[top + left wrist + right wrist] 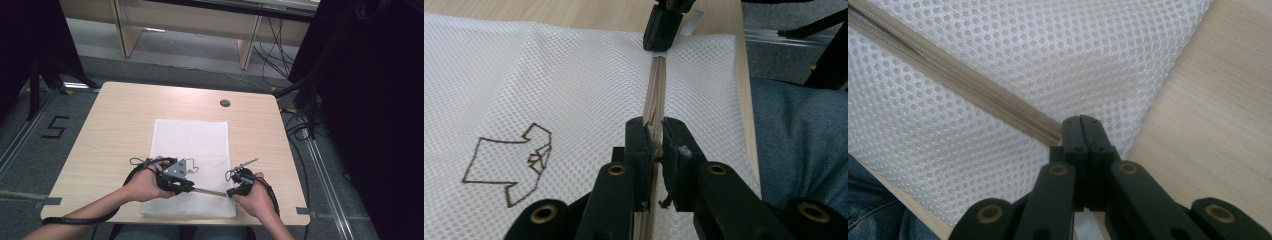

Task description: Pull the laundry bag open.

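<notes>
A white mesh laundry bag (192, 142) lies flat on the wooden table (115, 130), with a tan zipper (207, 190) running along its near edge. My left gripper (186, 188) is shut on the zipper (655, 95), whose tape passes between its jaws (654, 134). My right gripper (231, 192) pinches the zipper's right end at the bag's corner. In the right gripper view its jaws (1082, 122) are pressed together where the zipper (963, 82) stops. The left gripper view shows the right gripper (663, 37) at the far end of the zipper.
A brown shirt outline (514, 162) is stitched on the mesh. A round cable hole (225, 103) sits near the table's far edge. The person's jeans (804, 150) are just past the near edge. Dark stands and cables (300, 100) flank the table.
</notes>
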Tool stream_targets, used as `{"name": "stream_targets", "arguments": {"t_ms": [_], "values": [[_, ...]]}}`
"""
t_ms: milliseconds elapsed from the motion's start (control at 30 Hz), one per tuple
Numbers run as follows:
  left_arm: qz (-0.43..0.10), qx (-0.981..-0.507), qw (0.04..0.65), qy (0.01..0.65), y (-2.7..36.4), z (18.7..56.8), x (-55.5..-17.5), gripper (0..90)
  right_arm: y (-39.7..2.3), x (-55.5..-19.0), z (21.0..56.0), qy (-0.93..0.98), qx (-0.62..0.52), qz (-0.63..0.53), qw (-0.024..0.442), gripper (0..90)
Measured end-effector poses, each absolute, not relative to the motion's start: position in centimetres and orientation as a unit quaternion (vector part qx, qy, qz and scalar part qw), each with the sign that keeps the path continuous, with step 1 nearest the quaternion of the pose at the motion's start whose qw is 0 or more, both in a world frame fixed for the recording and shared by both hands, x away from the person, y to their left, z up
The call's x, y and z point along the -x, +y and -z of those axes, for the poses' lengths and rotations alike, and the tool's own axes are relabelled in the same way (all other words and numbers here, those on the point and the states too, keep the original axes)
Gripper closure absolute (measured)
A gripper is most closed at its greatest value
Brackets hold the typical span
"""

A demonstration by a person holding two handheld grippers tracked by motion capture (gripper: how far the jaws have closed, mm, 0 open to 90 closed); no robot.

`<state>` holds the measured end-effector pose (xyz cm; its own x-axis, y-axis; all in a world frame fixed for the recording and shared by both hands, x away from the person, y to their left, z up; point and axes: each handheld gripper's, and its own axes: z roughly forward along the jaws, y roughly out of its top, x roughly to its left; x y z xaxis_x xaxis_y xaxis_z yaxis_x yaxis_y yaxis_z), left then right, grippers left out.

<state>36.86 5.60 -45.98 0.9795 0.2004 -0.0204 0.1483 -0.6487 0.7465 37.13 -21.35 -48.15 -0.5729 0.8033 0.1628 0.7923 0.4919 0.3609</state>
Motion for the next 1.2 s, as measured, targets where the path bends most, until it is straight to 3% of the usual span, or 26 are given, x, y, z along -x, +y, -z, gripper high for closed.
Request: {"name": "stream_targets", "arguments": {"t_ms": [1200], "values": [[-0.029,-0.908,0.404,0.103,7.1,45.7,-37.0,81.8,-21.3,-37.0,48.1,0.858,-0.474,-0.197,0.010,90.0]]}}
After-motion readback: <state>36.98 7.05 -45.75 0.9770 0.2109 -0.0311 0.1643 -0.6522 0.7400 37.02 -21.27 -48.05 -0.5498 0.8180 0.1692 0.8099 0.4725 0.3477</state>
